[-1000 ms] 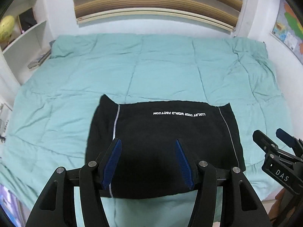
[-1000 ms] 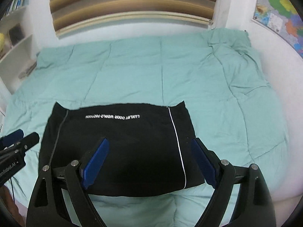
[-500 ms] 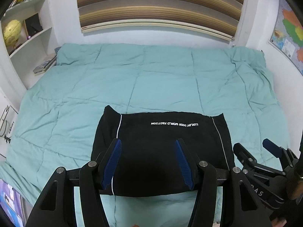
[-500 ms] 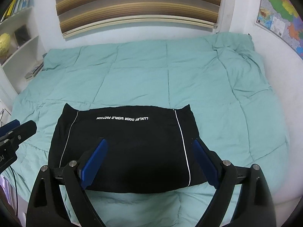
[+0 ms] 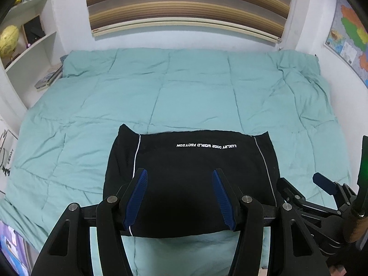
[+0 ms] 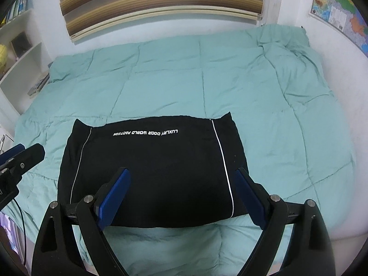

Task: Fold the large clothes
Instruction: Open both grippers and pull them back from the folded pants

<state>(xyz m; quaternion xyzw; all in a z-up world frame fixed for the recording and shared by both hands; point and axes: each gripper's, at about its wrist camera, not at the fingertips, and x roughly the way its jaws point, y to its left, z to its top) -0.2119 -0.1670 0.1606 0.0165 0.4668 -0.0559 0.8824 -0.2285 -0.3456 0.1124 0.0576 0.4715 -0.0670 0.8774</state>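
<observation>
The black garment (image 5: 191, 179) lies folded into a flat rectangle at lower centre of the teal quilt (image 5: 184, 92), white lettering along its upper edge. The left gripper (image 5: 179, 195) and right gripper (image 6: 181, 195) both hover spread wide, pinching nothing. One risk – a careless regrasp could snag a single layer and drag the fold open.

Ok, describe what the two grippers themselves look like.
Both match. The left gripper and right gripper have black, angular frames with cut-out arms, silver round bolt heads at the joints, and two fingers lined with ribbed blue pads. No sleeves or hands show. A thin dark cable hangs beside the left gripper.
</observation>
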